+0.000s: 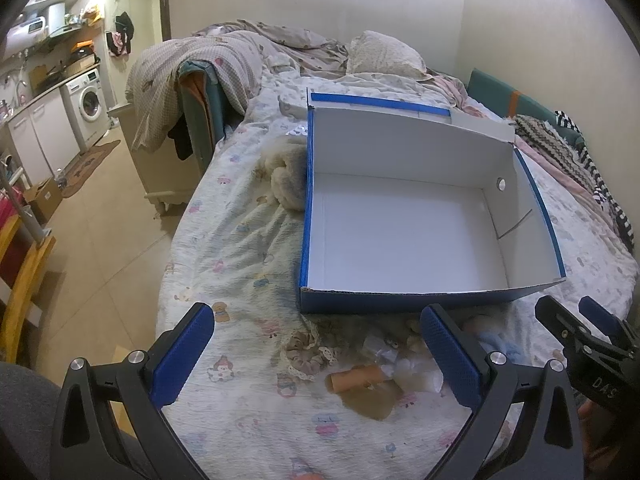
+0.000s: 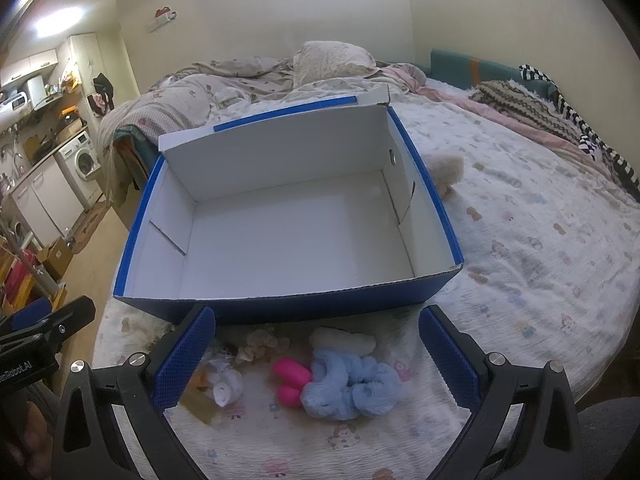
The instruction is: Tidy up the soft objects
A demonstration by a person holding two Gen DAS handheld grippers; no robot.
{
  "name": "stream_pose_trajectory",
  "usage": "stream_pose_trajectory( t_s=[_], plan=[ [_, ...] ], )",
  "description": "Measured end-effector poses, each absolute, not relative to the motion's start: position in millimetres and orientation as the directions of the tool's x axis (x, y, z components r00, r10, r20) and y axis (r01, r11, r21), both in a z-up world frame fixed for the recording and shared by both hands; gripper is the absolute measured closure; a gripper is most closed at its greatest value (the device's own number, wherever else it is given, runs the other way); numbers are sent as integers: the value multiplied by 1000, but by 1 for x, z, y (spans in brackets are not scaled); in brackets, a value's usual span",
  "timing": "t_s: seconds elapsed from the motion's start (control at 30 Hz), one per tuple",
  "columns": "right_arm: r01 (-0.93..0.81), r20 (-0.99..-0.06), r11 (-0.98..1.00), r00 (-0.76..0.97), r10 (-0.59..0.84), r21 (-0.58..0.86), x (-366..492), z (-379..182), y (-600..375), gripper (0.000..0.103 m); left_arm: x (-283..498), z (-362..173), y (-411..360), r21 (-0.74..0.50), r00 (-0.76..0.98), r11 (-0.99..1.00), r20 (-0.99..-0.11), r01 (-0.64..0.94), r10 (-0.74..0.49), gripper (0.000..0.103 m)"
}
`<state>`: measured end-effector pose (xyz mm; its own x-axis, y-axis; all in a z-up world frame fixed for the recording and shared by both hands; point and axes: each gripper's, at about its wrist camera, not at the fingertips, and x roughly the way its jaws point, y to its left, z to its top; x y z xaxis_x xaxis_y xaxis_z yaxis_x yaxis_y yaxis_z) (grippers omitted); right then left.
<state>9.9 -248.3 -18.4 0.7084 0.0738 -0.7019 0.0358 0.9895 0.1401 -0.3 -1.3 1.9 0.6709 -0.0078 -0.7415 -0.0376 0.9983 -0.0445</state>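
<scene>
An open blue box with a white inside (image 1: 400, 232) (image 2: 296, 236) stands empty on the bed. In front of it lie small soft things: a beige lace scrunchie (image 1: 303, 354), a brown piece with an orange roll (image 1: 362, 390), a white bundle (image 2: 226, 386), a pink toy (image 2: 290, 382), a fluffy light-blue scrunchie (image 2: 352, 388) and a cream fluffy piece (image 2: 344, 340). A beige plush (image 1: 286, 178) (image 2: 448, 170) lies beside the box. My left gripper (image 1: 316, 360) is open above the scrunchie. My right gripper (image 2: 316, 360) is open above the pink toy and blue scrunchie.
The bed sheet (image 2: 540, 240) is white with small cartoon prints. Rumpled quilts and a pillow (image 1: 384, 54) lie at the bed's far end. Striped clothes (image 2: 560, 120) lie at the right. The floor and a washing machine (image 1: 90, 104) are at the left.
</scene>
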Motion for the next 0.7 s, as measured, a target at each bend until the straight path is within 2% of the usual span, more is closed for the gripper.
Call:
stream_pose_trajectory(
  t_s=[0.7],
  plan=[
    [37,-701,989,709,75,143,10,-18,-248,0,-1,0,-2,-37,670,999,-742,-31,-7,0]
  ],
)
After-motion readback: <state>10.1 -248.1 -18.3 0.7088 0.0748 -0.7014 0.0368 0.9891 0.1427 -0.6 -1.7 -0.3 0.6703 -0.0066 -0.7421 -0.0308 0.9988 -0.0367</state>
